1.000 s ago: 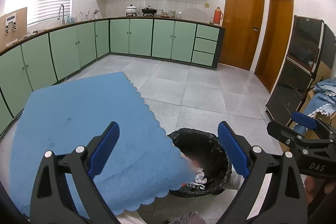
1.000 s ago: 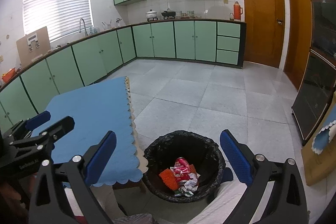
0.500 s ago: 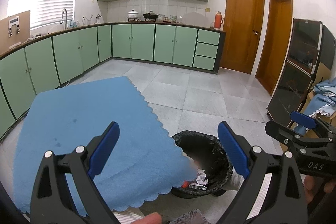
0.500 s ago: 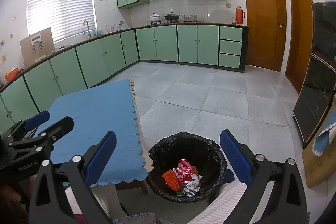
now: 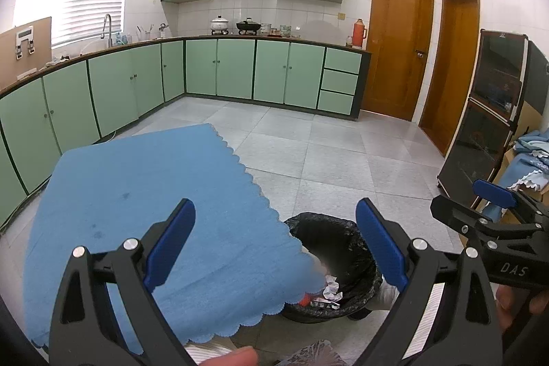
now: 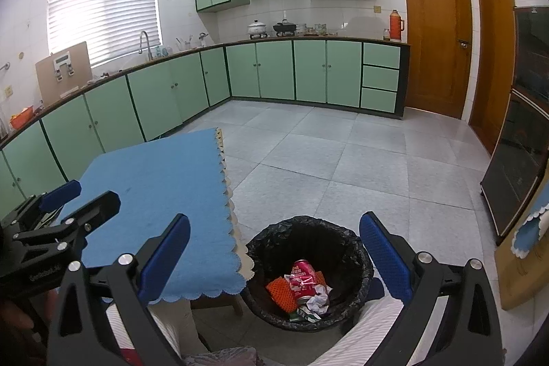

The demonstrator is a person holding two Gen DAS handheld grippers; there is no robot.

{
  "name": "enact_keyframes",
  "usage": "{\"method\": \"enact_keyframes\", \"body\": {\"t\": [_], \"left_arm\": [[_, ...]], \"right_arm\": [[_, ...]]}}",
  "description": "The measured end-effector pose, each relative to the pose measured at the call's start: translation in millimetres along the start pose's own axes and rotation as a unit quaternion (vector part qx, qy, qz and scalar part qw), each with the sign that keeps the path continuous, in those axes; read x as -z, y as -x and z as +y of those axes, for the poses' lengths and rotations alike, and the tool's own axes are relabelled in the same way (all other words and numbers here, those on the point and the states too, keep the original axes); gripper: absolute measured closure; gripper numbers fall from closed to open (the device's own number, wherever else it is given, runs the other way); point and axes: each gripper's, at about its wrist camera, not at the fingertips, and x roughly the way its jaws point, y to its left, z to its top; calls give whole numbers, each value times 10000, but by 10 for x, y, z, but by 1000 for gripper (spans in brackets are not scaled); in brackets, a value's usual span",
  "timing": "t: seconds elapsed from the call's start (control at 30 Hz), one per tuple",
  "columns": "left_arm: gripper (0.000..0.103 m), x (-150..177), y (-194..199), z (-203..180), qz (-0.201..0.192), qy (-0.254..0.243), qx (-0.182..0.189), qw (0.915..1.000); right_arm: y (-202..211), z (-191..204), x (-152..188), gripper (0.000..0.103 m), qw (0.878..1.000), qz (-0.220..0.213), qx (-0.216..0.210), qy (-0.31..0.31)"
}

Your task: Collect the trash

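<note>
Both grippers hang over the near end of a table covered by a blue cloth [image 6: 154,187], with a black-lined bin [image 6: 308,273] on the tiled floor [image 6: 343,153] just beside the table's corner. The left gripper [image 5: 274,246] has its jaws spread wide with nothing between the blue pads; the right gripper [image 6: 274,249] is just as wide and just as empty.

The right wrist view looks almost straight down into the bin. There the trash lies in plain sight: a red can [image 6: 303,276], an orange mesh piece [image 6: 279,292] touching the can's left side, and crumpled white paper [image 6: 319,299] just in front of the can. This view also shows the left gripper's side at far left, above the cloth.

The left wrist view sits further over the table, so the cloth's scalloped corner covers the bin's near left part. Only a strip of white paper [image 5: 331,287] and a spot of red-orange show past the cloth edge; the can itself is hidden. The bin [image 5: 343,239] appears between the two pads. At far right this view catches the right gripper's side, with a fingertip beneath it, and blue fabric piled further right.
</note>
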Motion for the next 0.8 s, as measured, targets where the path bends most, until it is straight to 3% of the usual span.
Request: {"method": "enact_keyframes", "body": {"t": [0.8], "left_arm": [[11,-4,46,78,-20,20,-17,10000]], "right_arm": [[-5,22,-1,6,10000,-1,-32,24]]}}
